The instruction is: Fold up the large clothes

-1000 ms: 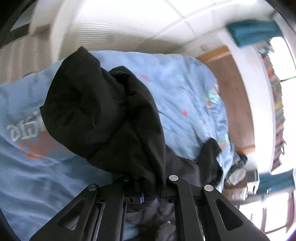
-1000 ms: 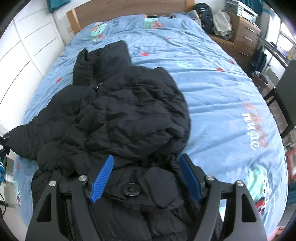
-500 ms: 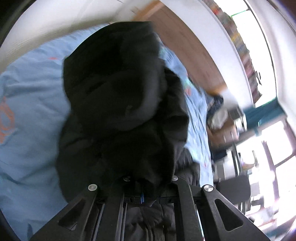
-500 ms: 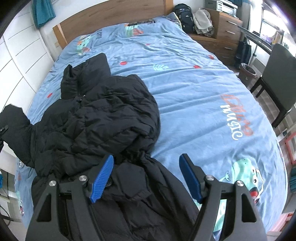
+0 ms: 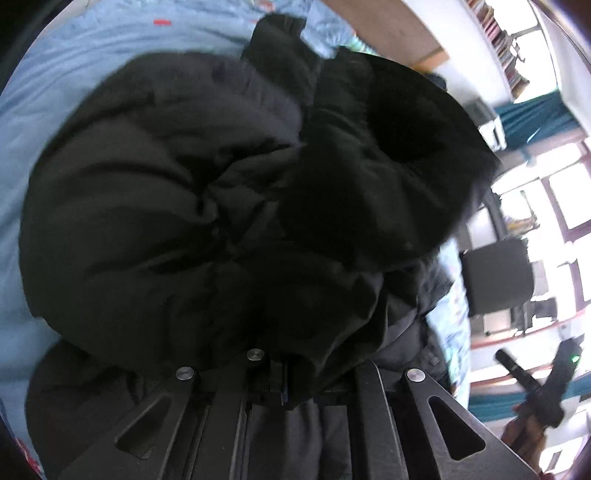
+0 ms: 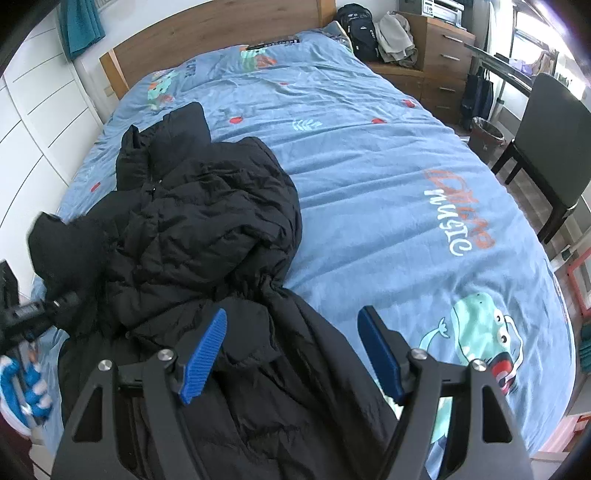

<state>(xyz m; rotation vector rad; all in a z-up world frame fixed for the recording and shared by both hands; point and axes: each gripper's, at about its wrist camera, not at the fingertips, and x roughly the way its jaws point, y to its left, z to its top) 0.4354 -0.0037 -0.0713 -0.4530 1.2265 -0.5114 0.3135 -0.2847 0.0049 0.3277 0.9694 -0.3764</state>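
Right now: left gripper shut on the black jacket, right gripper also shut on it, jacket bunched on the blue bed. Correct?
One error: the right gripper is open. The right wrist view shows its blue pads wide apart above the black jacket, gripping nothing. The left gripper is shut on the jacket, which lies bunched on the blue bed.

I'm in a home bedroom: big bed with blue cartoon-print duvet (image 6: pixel 369 177) and wooden headboard (image 6: pixel 207 33), wooden drawer unit (image 6: pixel 439 62) with backpack (image 6: pixel 360 29) beside it, dark chair (image 6: pixel 550 144), white wardrobe doors (image 6: pixel 40 110), teal curtain (image 5: pixel 535 118) by windows
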